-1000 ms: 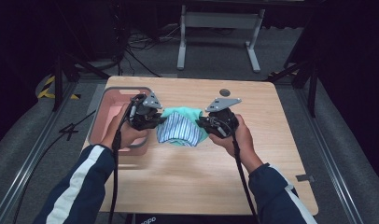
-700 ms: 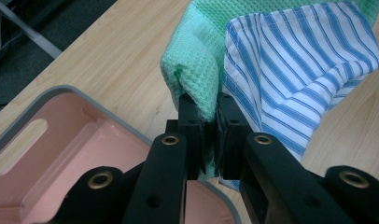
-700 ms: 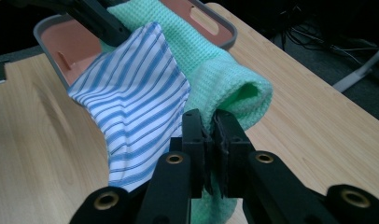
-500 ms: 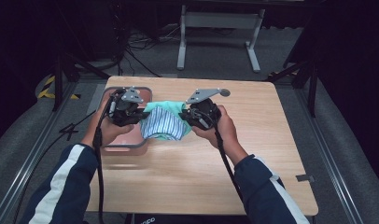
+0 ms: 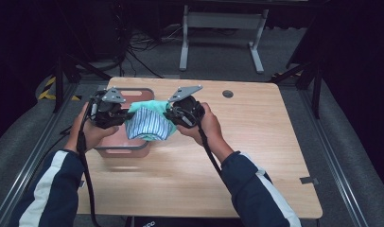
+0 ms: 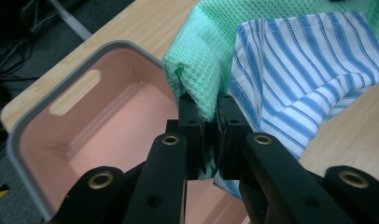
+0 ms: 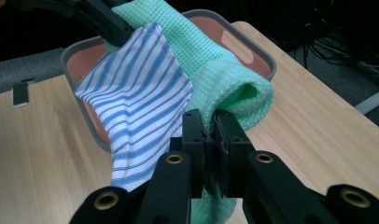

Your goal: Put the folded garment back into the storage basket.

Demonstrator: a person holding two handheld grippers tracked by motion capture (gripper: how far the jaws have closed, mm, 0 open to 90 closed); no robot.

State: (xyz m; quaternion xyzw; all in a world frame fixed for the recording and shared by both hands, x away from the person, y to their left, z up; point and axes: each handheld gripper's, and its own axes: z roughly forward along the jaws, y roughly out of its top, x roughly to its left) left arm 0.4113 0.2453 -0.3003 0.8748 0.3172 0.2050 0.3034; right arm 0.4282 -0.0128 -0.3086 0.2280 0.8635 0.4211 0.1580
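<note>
Both of the person's forearms reach in over the counter (image 5: 256,156), sleeves dark with a white stripe, elbows low and wrists raised so the two grippers face each other above the counter's left part.

The left gripper (image 6: 210,133) is gripped in a fist, its grey plate tilted upward, and its fingers (image 6: 190,123) are pinched tight on the edge of a bundle: a green waffle cloth (image 6: 201,60) with a blue-and-white striped cloth (image 6: 313,65) lying against it. Below and to the left of those fingers sits the open pink bin (image 6: 108,121) with a grey rim.

The right gripper (image 7: 211,140) is held by a hand wrapped round its body, cable trailing down past the wrist. Its fingers (image 7: 194,135) are likewise clamped shut on the other end of the bundle, the green fold bulging just above them and the striped cloth hanging down to their left.

From above, the bundle (image 5: 150,123) sags between the two sets of fingers, clear of the counter, hanging over the near right part of the bin (image 5: 121,150).
</note>
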